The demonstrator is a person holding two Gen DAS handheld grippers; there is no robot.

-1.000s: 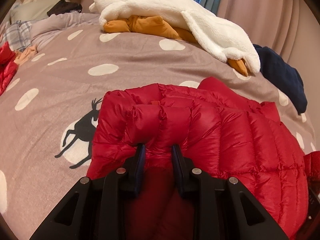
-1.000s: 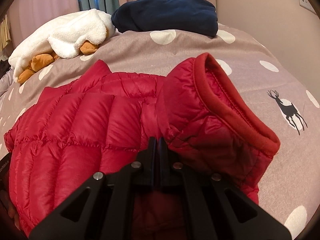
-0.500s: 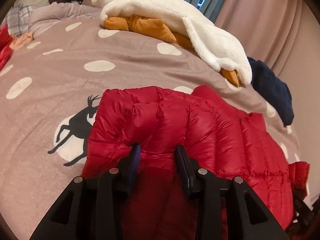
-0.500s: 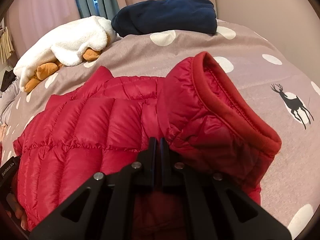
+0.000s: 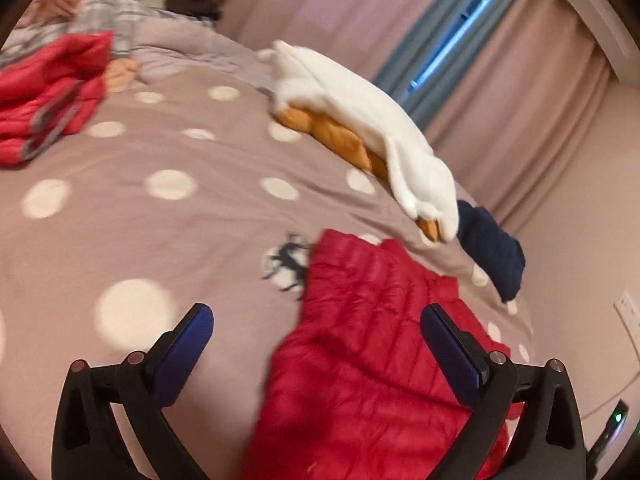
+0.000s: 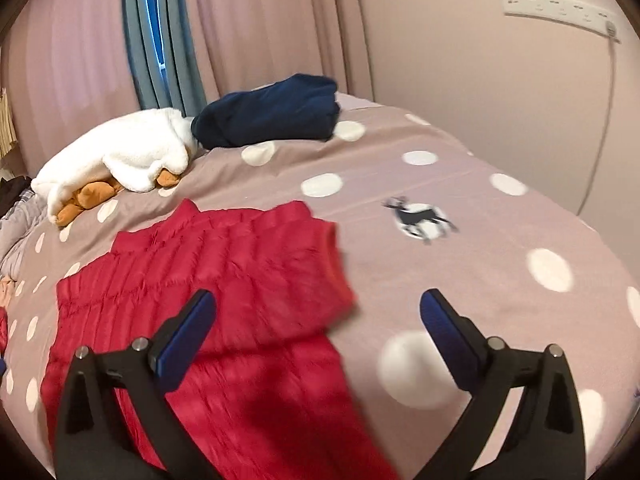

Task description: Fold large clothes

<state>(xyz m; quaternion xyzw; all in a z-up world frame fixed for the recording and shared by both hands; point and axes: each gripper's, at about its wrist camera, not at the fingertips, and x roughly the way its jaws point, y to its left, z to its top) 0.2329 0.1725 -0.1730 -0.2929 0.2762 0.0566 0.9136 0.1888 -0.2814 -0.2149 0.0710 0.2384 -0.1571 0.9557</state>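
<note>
Two sets of tongs, both spread wide and gripping nothing: the left tongs (image 5: 316, 320) are hovering above the bed (image 5: 168, 240), the right tongs (image 6: 318, 306) likewise.

One red quilted down jacket (image 6: 192, 292), the garment in work, is lying flat on the bedspread toward the near edge of the bed, apart from both tongs. Its long axis is running from the near edge up toward the far side; one ribbed cuff (image 6: 338, 264) is pointing toward the right edge.

One white fleece garment (image 6: 120, 152) is lying over one orange-brown garment (image 6: 88, 196) along the far edge. One folded navy garment (image 6: 272, 112) is sitting beside them at the far right corner. A second red garment (image 5: 52, 92) is lying at the far left, blurred.

The bedspread is showing mauve with white dots and two visible deer motifs (image 6: 420, 218). Pink curtains (image 6: 272, 24) are hanging behind, with a blue-grey curtain (image 6: 156, 36) at the window; one socket strip (image 6: 560, 8) is sitting on the wall.
</note>
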